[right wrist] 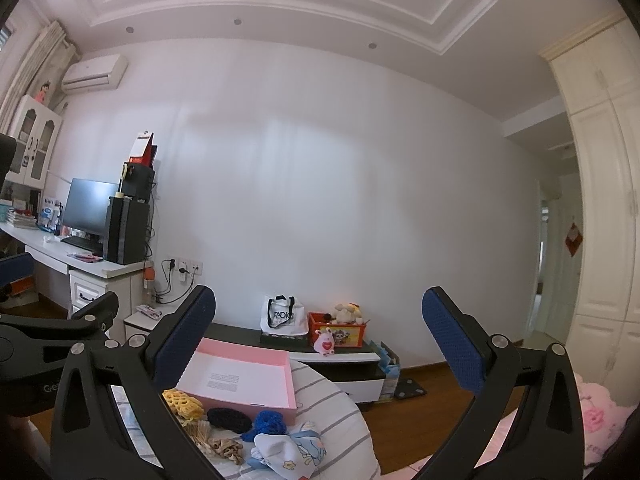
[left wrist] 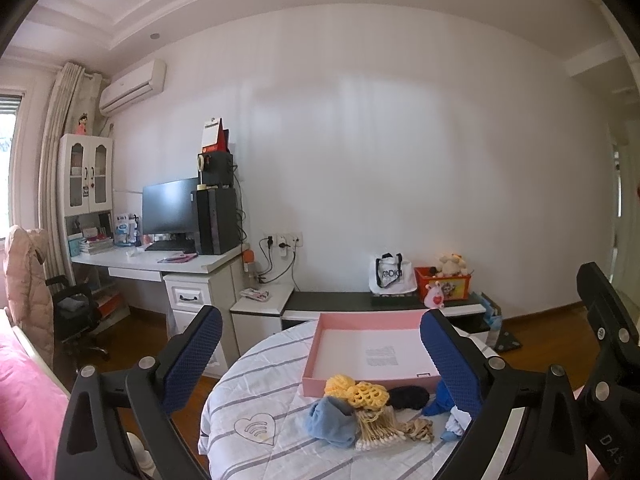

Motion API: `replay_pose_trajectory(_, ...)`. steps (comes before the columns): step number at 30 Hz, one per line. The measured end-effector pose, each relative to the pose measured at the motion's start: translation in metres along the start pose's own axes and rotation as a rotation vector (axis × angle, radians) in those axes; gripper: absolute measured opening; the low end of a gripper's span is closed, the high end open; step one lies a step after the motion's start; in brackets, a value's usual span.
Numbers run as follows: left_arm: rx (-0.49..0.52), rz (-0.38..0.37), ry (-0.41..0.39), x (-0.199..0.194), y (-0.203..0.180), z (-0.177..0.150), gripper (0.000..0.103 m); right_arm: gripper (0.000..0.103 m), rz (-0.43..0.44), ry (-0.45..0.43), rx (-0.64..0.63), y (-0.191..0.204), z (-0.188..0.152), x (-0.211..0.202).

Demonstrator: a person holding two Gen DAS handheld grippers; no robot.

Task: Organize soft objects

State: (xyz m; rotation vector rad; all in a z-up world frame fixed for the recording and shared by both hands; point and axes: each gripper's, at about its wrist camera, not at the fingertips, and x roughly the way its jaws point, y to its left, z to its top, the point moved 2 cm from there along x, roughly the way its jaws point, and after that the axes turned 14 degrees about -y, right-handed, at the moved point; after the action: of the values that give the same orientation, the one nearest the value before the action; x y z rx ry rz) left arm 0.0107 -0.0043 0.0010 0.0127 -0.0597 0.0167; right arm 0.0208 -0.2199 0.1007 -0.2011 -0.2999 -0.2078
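Observation:
A pink shallow box stands open on a round table with a striped cloth. In front of it lies a pile of soft things: yellow mesh sponges, a light blue cloth, a black mesh puff, a blue mesh puff, a printed white cloth, cotton swabs and tan hair ties. My left gripper is open and empty, held above the table. My right gripper is open and empty, to the right of the pile. The box also shows in the right wrist view.
A white desk with monitor and computer tower stands at the left wall. A low cabinet behind the table carries a white bag and a red toy bin. A pink bed lies at the left; wooden floor lies beyond the table.

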Motion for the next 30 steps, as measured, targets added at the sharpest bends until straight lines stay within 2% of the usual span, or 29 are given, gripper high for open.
replay_pose_trajectory(30,-0.002,-0.002,-0.014,0.0008,0.0022,0.0015,0.099,0.103,-0.002,-0.008,-0.002,-0.0035,0.0055,-0.0003)
